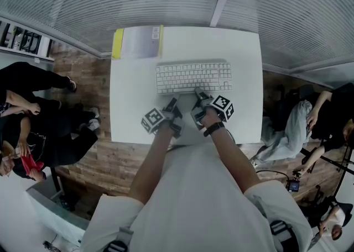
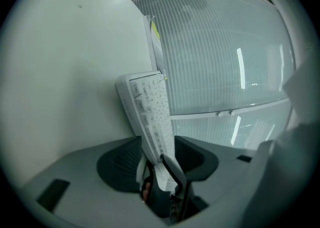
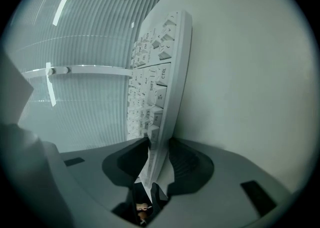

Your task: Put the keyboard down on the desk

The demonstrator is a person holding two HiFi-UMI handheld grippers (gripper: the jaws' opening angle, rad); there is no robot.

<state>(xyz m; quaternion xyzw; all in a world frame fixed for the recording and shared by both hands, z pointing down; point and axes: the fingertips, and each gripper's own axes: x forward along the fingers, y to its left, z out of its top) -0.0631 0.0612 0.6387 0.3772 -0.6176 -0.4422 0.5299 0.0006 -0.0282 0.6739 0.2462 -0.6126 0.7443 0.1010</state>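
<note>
I am clamping the left tool (image 1: 172, 103) and the right tool (image 1: 198, 96) on the keyboard (image 1: 193, 75) at its 6 o'clock edge, over the table (image 1: 131, 101).

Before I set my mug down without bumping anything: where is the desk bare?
Bare: the strip between keyboard and the right edge of the desk, the far right corner beside the yellow-edged pad, the left strip nearer than that pad. Crowded: near middle, where left gripper and right gripper clamp the keyboard.
</note>
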